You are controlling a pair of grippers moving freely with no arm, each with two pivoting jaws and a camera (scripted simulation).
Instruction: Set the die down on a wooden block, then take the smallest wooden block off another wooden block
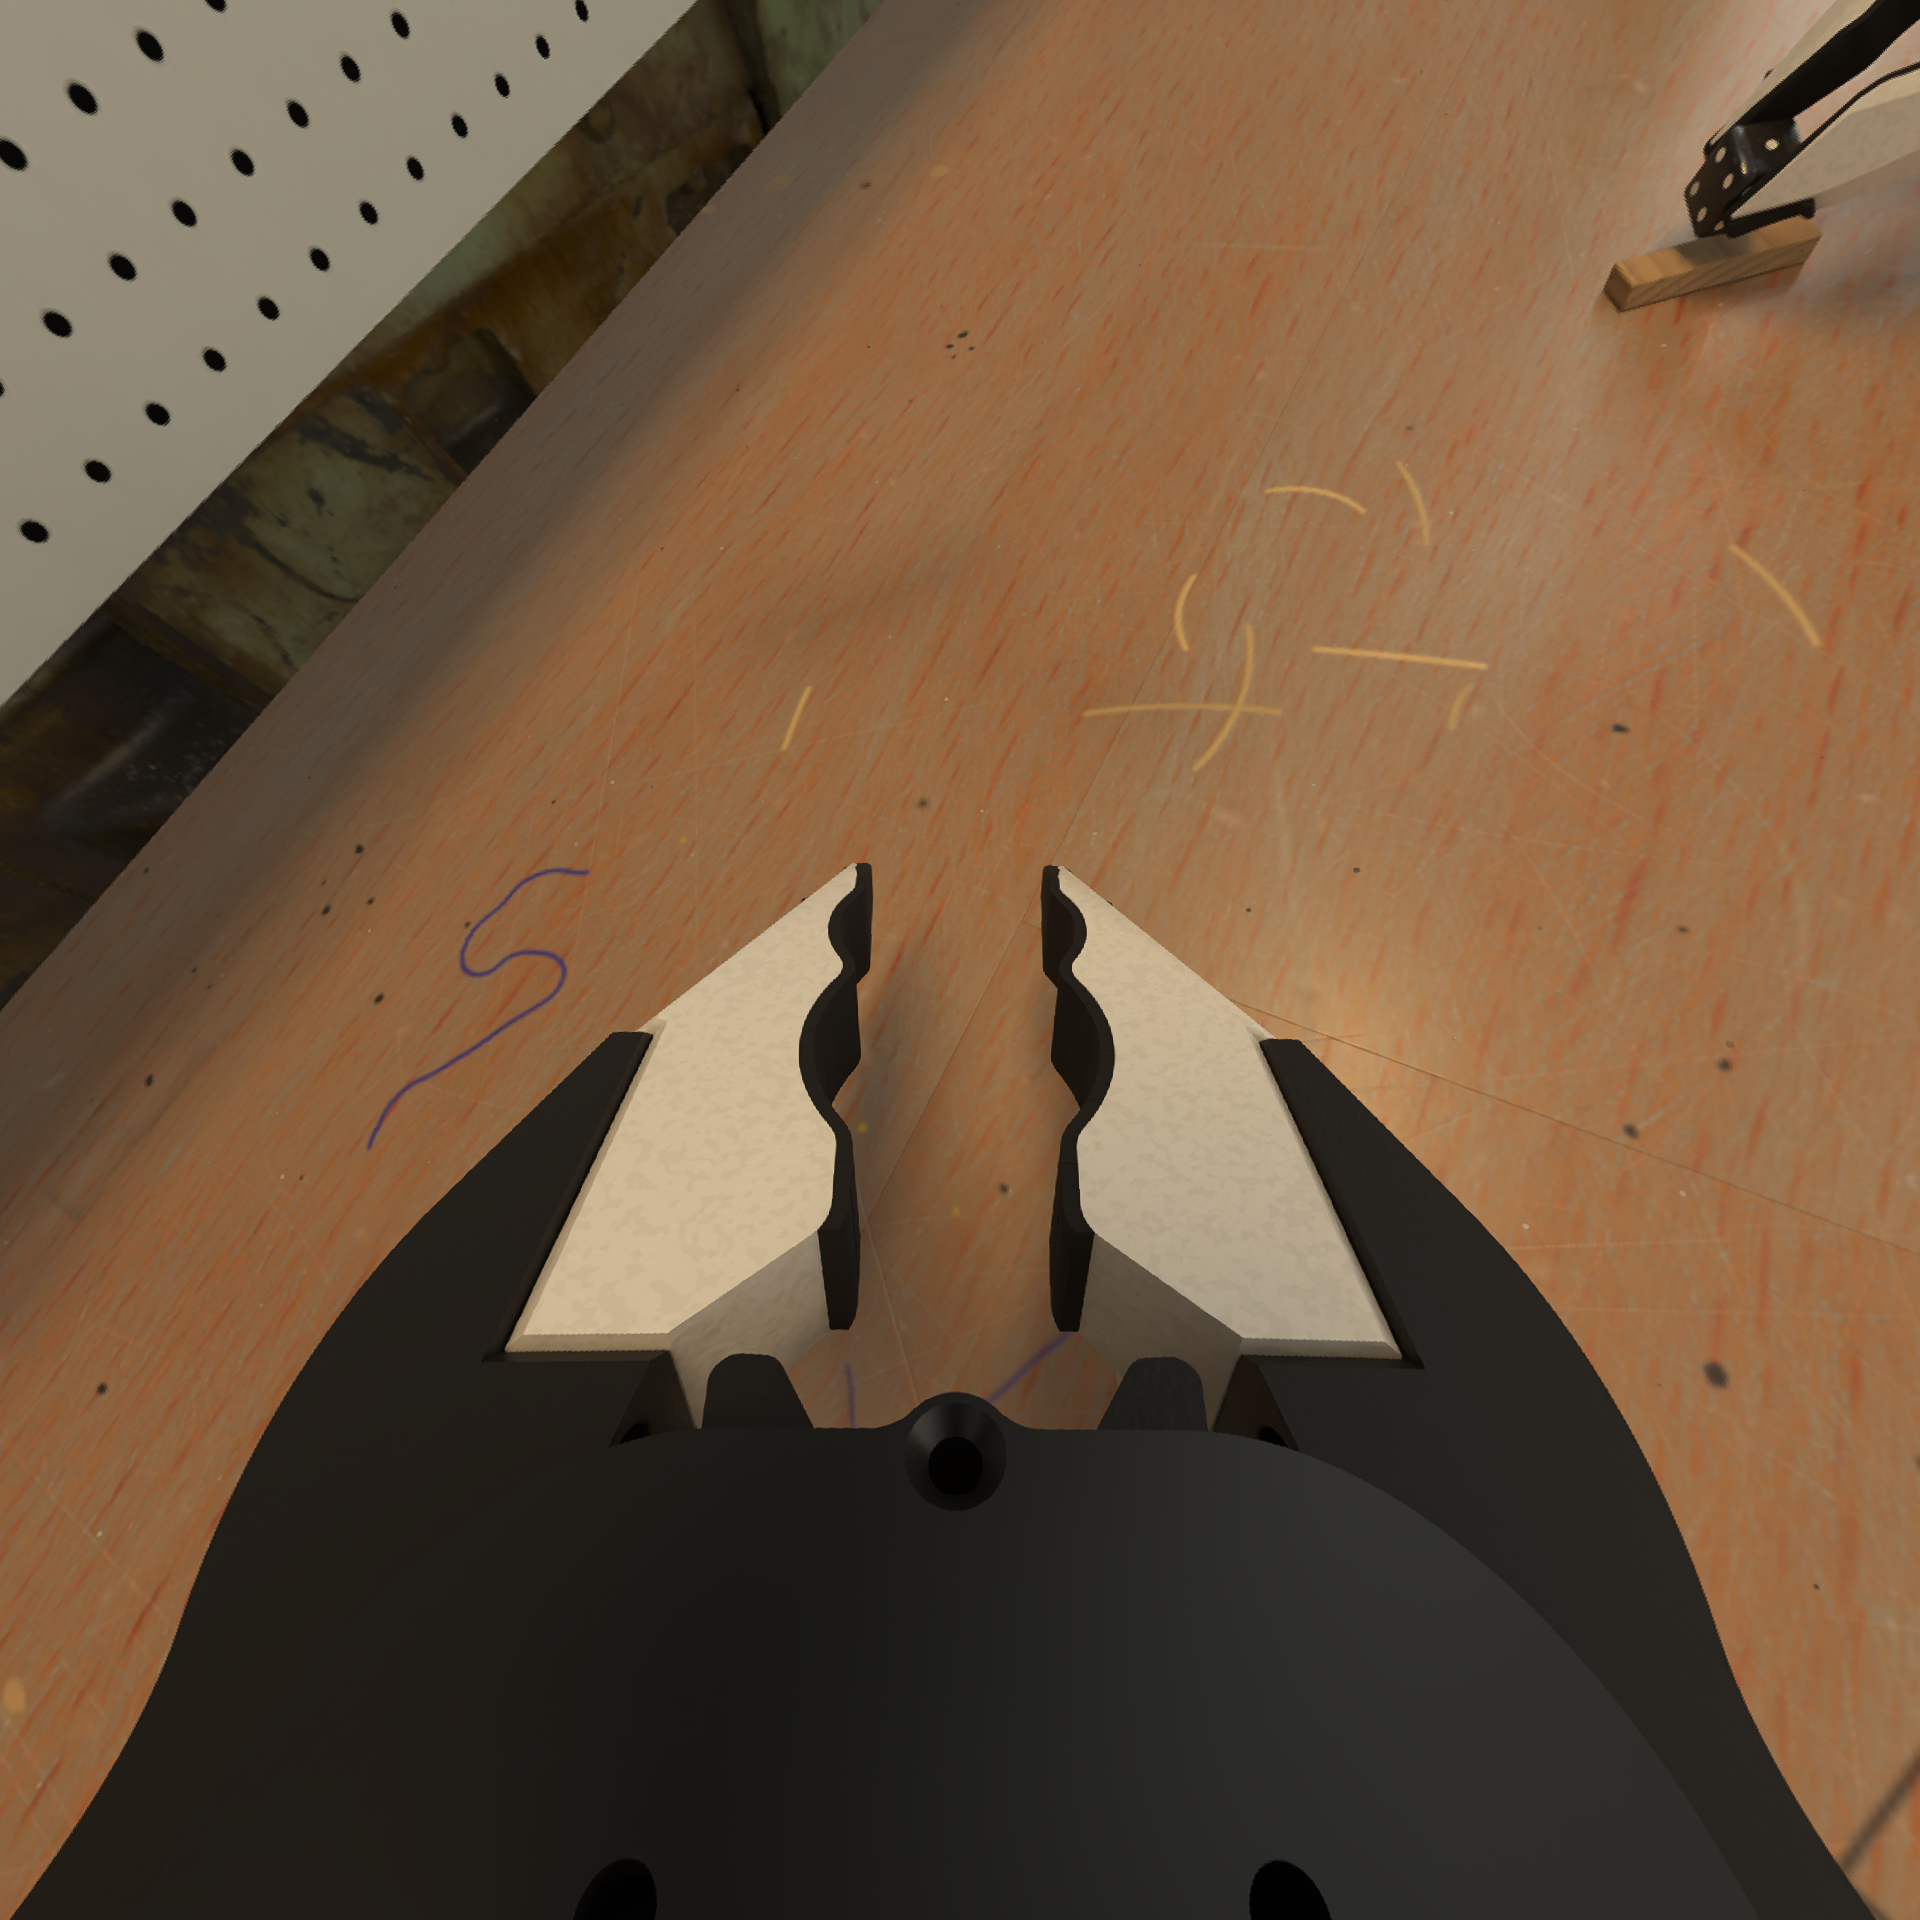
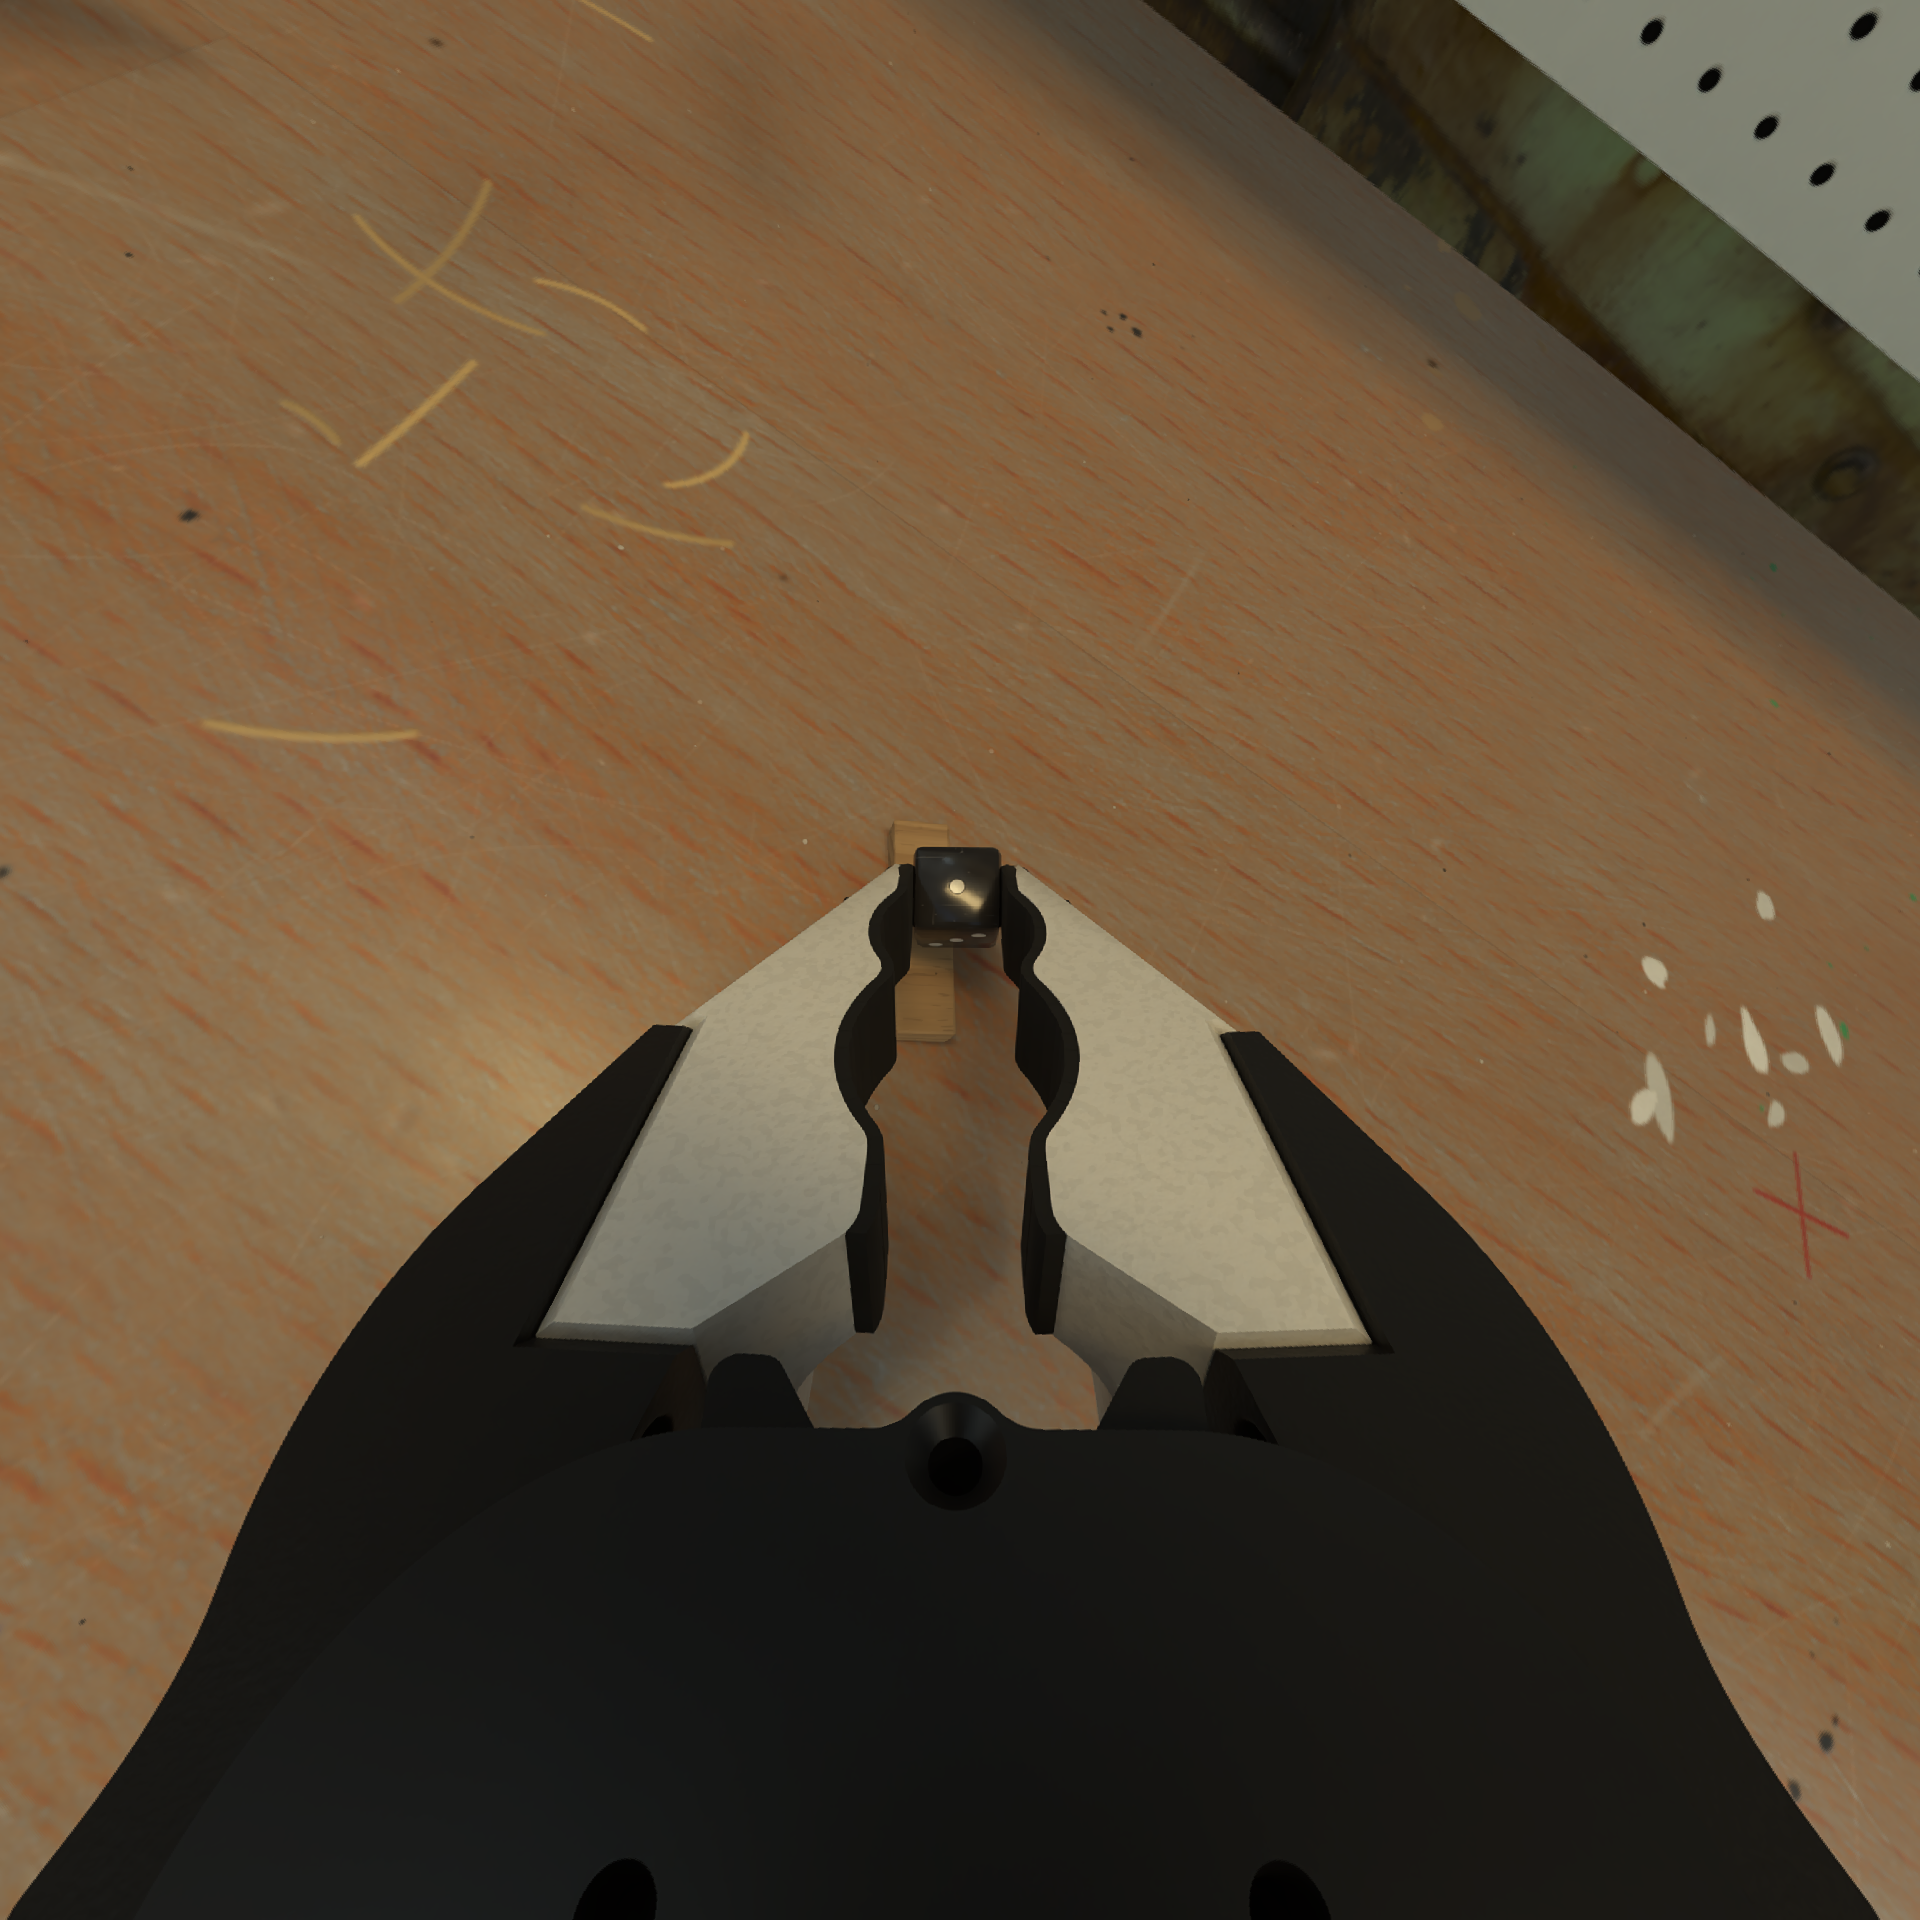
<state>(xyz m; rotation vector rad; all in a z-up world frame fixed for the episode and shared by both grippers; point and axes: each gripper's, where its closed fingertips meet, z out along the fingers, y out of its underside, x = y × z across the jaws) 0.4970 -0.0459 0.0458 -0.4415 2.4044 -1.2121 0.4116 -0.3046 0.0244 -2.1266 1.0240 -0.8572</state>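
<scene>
My right gripper [image 2: 956,883] is shut on a black die [image 2: 956,891] with white pips, held between its fingertips right over a thin flat wooden block [image 2: 928,997] that lies on the table. In the left wrist view the die [image 1: 1730,187] shows at the far top right, at or just above the wooden block [image 1: 1704,272], between the right gripper's fingers [image 1: 1766,156]; I cannot tell whether it touches. My left gripper [image 1: 956,883] is open and empty, above bare tabletop, far from the block. No other wooden block shows.
The wooden tabletop [image 1: 1143,520] bears scratches, a blue scribble [image 1: 499,977], white paint flecks [image 2: 1745,1039] and a red cross [image 2: 1803,1216]. The table's far edge [image 2: 1558,353] runs before a white pegboard wall [image 1: 208,208].
</scene>
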